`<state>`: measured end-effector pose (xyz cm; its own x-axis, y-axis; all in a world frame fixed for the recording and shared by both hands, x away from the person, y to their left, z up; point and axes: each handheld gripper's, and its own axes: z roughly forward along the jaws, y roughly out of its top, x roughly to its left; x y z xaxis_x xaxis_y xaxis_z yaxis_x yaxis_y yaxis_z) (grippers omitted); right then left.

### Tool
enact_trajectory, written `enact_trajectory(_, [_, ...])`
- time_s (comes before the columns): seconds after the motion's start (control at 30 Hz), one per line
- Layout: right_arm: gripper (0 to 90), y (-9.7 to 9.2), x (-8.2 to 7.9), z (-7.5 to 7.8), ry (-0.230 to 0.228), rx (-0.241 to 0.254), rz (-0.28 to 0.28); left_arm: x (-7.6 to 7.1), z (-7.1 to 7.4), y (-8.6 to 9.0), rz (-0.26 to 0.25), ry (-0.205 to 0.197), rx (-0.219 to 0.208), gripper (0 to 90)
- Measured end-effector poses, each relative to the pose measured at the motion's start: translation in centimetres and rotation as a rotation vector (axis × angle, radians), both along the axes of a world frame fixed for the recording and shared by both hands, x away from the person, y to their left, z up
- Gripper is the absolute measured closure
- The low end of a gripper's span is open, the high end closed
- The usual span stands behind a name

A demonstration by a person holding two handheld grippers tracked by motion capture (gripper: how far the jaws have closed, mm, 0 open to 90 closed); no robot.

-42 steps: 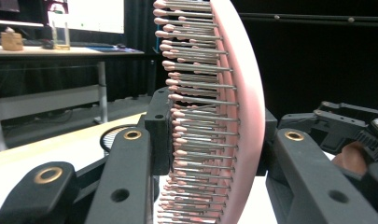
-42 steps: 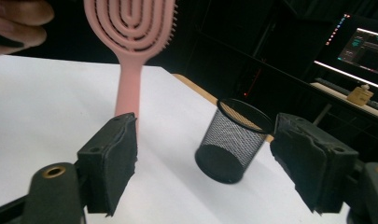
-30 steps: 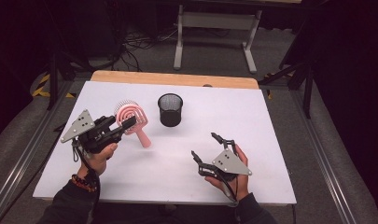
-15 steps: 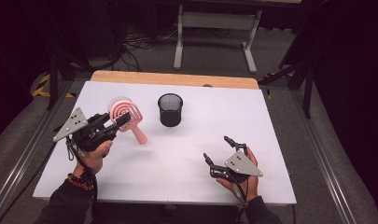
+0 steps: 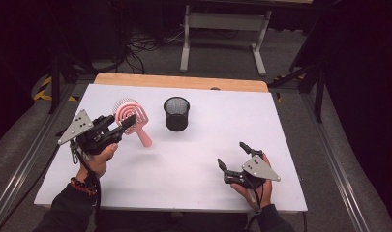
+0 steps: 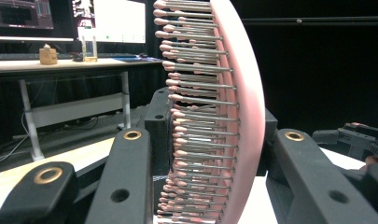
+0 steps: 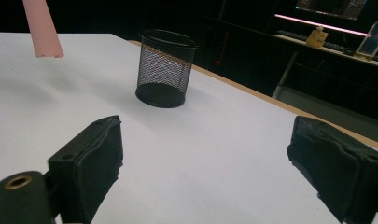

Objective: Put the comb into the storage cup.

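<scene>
My left gripper (image 5: 127, 122) is shut on the head of a pink hairbrush (image 5: 130, 112) at the table's left. The brush handle slants down to the right and hangs clear of the white table (image 5: 203, 140). In the left gripper view the bristled head (image 6: 224, 116) stands upright between the two jaws. The handle's end (image 7: 42, 28) shows in the right gripper view above the tabletop. A black mesh cup (image 5: 176, 113) (image 7: 165, 70) stands upright at the centre back, empty as far as I can see. My right gripper (image 5: 232, 155) (image 7: 210, 163) rests open near the front right, with nothing between its jaws.
A wooden strip (image 5: 184, 81) runs along the table's far edge. Beyond it stand a grey desk frame (image 5: 222, 29) and floor cables (image 5: 150, 41). Metal rails (image 5: 329, 159) flank both sides of the table.
The left gripper has raised the hairbrush slightly and drifted a little left. The right gripper has moved right, toward the table's front right corner, still open.
</scene>
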<state>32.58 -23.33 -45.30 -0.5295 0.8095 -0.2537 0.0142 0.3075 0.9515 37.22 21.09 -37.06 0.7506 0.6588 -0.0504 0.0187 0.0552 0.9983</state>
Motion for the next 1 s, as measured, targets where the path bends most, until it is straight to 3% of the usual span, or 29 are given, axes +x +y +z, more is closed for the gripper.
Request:
enact_trajectory(0.27, [11.0, 0.2, 0.1, 0.0, 0.0, -0.017, -0.006, 0.7, 0.9, 0.5, 0.026, -0.016, 0.049, 63.4])
enact_trajectory(0.5, [11.2, 0.5, 0.1, -0.2, 0.008, -0.028, -0.002, 1.6, 2.0, 2.5, 0.057, -0.031, 0.088, 63.4])
enact_trajectory(0.67, [11.3, 0.6, 0.1, -0.2, 0.012, -0.015, -0.001, 2.6, 2.4, 4.1, 0.056, 0.005, 0.115, 63.4])
enact_trajectory(0.7, [11.3, 0.6, 0.0, -0.2, 0.014, -0.014, -0.002, 2.7, 2.6, 4.4, 0.054, 0.01, 0.101, 63.4])
enact_trajectory(0.8, [11.4, 0.6, -0.4, -0.4, 0.018, -0.014, 0.003, 2.9, 3.8, 5.2, 0.058, 0.009, 0.078, 63.4])
enact_trajectory(1.0, [11.6, 1.0, -1.9, -0.2, -0.001, -0.026, 0.01, 2.9, 7.8, 4.6, 0.041, -0.045, 0.103, 63.4])
